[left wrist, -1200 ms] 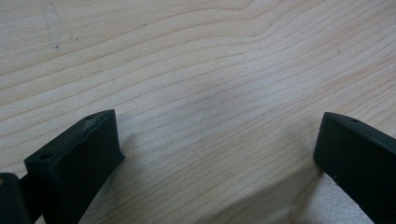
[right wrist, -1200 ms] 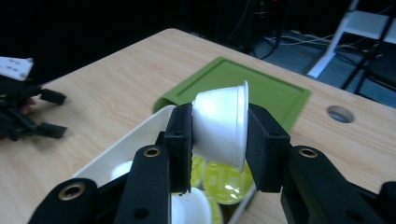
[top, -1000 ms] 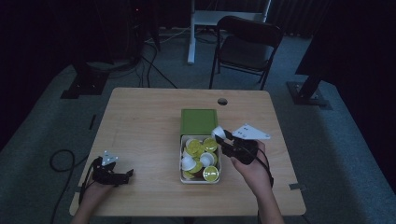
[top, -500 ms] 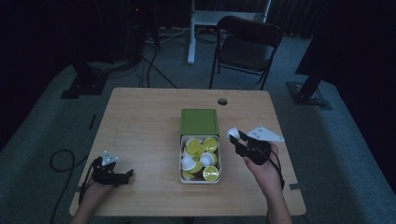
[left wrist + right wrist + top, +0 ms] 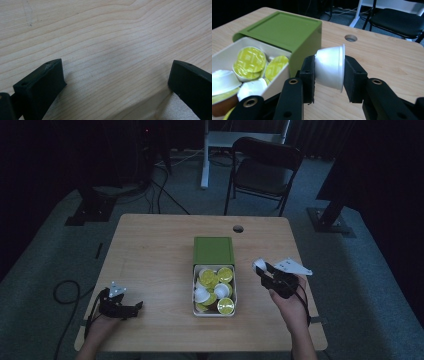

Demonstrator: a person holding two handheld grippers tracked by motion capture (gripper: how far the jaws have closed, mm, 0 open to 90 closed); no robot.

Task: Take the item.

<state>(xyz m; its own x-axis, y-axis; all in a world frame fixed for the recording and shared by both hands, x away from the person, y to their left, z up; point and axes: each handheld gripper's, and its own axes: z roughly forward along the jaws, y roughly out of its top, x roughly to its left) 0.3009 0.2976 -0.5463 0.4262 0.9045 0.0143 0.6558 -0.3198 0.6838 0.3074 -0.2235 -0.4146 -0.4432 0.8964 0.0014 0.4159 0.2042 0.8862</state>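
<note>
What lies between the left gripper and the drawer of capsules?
Only bare table between the left gripper and the drawer, in the high view.

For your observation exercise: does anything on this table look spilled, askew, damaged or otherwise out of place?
Nothing is spilled or damaged. The capsules lie jumbled, some tipped, in the white drawer pulled out of the green box. One white capsule is outside it, held sideways in the right tool.

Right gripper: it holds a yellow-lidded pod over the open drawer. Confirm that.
Wrong place. The right gripper holds the pod clear of the drawer, over bare table on its right, as the high view shows.
</note>
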